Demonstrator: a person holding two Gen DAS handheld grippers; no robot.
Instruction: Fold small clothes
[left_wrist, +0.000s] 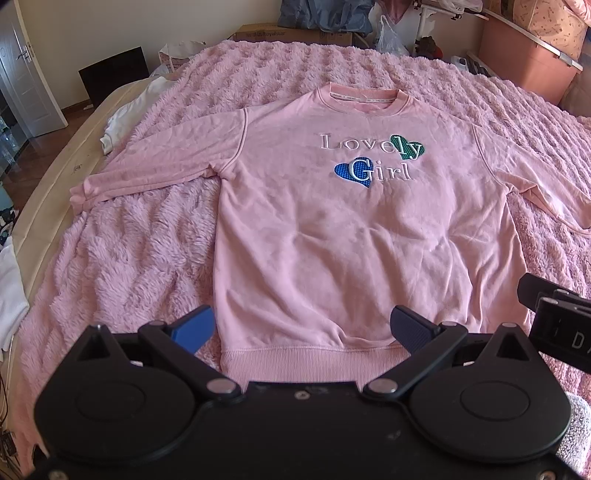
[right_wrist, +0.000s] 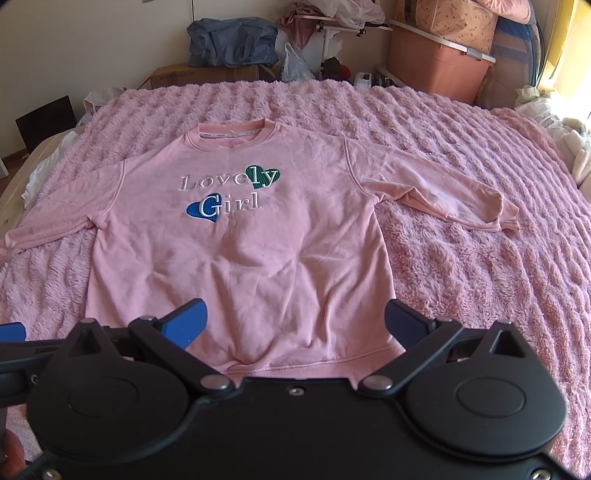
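A pink sweatshirt (left_wrist: 332, 229) with "Lovely Girl" lettering and two hearts lies flat, front up, on a fuzzy pink blanket (left_wrist: 140, 266), sleeves spread to both sides. It also shows in the right wrist view (right_wrist: 243, 258). My left gripper (left_wrist: 306, 328) is open and empty, above the hem at its left part. My right gripper (right_wrist: 295, 321) is open and empty, above the hem at its right part. The right gripper's body shows at the right edge of the left wrist view (left_wrist: 554, 314).
The blanket (right_wrist: 480, 277) covers a bed. White cloth (left_wrist: 122, 118) lies at the bed's left edge. Behind the bed stand a cardboard box (left_wrist: 291, 35), a blue bag (right_wrist: 232, 44), a plastic bag (right_wrist: 295, 66) and a pink storage bin (right_wrist: 439, 70).
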